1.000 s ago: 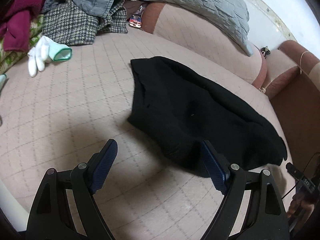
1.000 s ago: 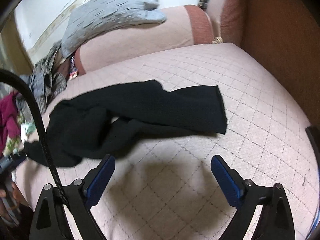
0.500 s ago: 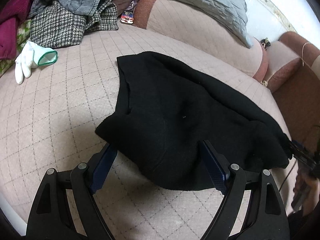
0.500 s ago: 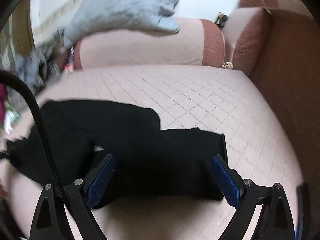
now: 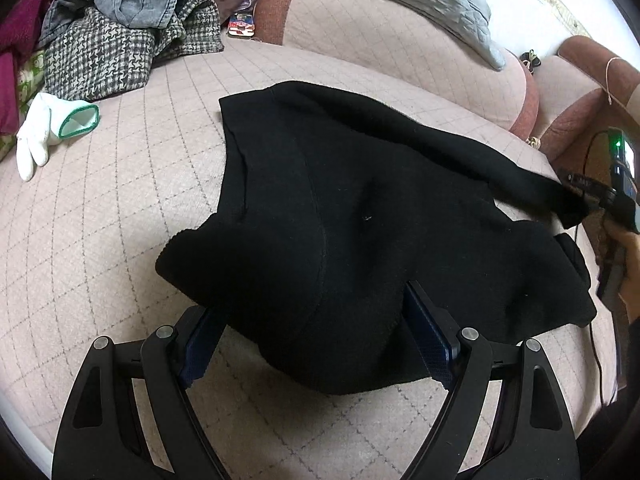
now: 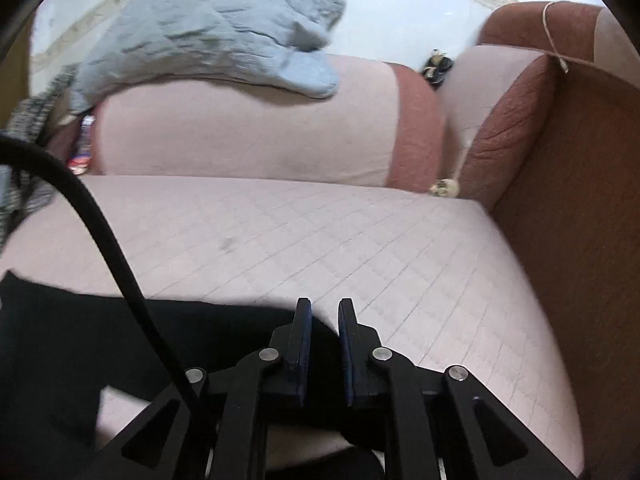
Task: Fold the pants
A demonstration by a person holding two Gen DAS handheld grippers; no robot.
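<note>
Black pants (image 5: 360,216) lie crumpled on the pink quilted sofa seat (image 5: 100,240). My left gripper (image 5: 316,344) is open, its blue pads on either side of the near bunched end of the pants, not closed on it. In the right wrist view the pants (image 6: 72,344) lie at lower left and under the fingers. My right gripper (image 6: 324,320) has its jaws nearly together at the far edge of the pants; black cloth lies between and below them. In the left wrist view the right gripper (image 5: 580,192) meets the far pant end.
A pile of clothes (image 5: 120,28) and a white glove (image 5: 48,128) lie at the seat's left. A grey quilted blanket (image 6: 208,36) drapes the backrest. A brown armrest (image 6: 580,200) bounds the right side. A black cable (image 6: 100,240) crosses the right wrist view.
My left gripper has moved forward until its open jaws straddle the near end of the pants. My right gripper has dropped to the pants' far end and closed from wide open.
</note>
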